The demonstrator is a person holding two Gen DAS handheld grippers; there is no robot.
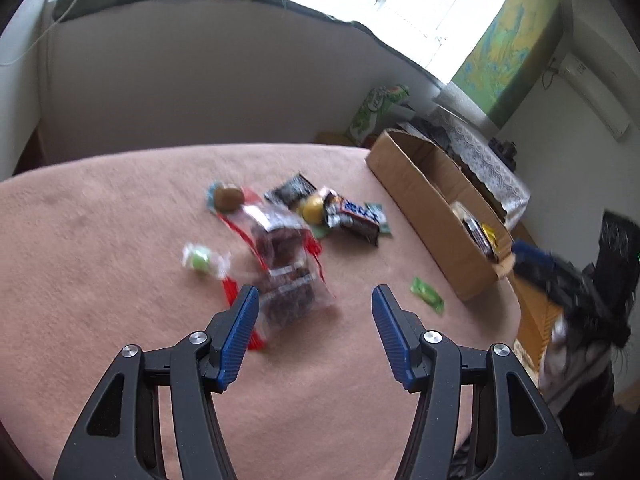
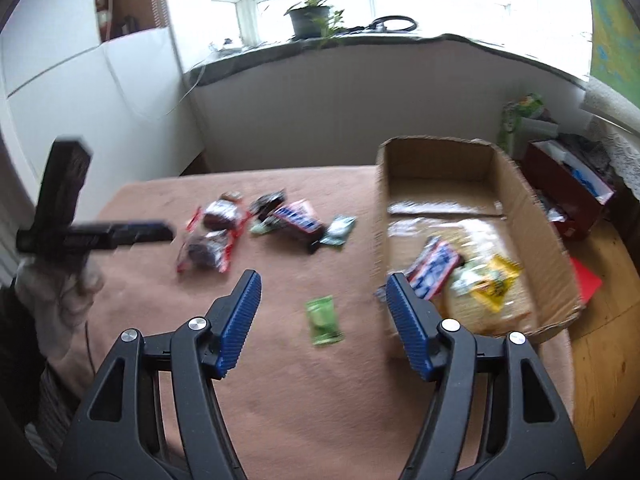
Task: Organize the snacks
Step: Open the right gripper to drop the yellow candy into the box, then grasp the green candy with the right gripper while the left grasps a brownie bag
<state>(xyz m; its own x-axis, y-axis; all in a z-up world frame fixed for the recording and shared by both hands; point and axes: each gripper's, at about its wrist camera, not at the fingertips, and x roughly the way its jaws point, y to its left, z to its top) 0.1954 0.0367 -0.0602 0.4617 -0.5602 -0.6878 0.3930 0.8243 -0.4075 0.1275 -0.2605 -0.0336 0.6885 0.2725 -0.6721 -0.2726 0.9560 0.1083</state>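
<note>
Presently, a transfer step is judged to be in hand: snacks are being moved one by one from the pink tablecloth (image 2: 280, 380) into the cardboard box (image 2: 532, 240), which is taken as the landmark. Several packets are already lodged inside the box, among them a blue-and-red wrapped bar (image 2: 434, 268) and a yellow packet (image 2: 494, 288).

The right gripper (image 2: 320, 300) is held just beside the box's near-left corner, its jaws standing wide with nothing between the pads. A small green packet (image 2: 324, 320) is seen lying on the cloth below that gap, just left of the box; no contact is shown.

The left gripper (image 1: 314, 312) is likewise wide and empty, well to the left of the box. A clear bag with red trim (image 1: 286, 264) lies on the cloth by its left finger (image 1: 240, 340), untouched as far as the blur allows.

Further left of the box, a loose heap is noted: a Snickers bar (image 1: 354, 220), a yellow round item (image 1: 313, 209) and a brown round item (image 1: 229, 198).

For the next move, a descent onto one loose packet is called for, with the pads closed across its narrow side. The green packet is judged nearest to the box.
</note>
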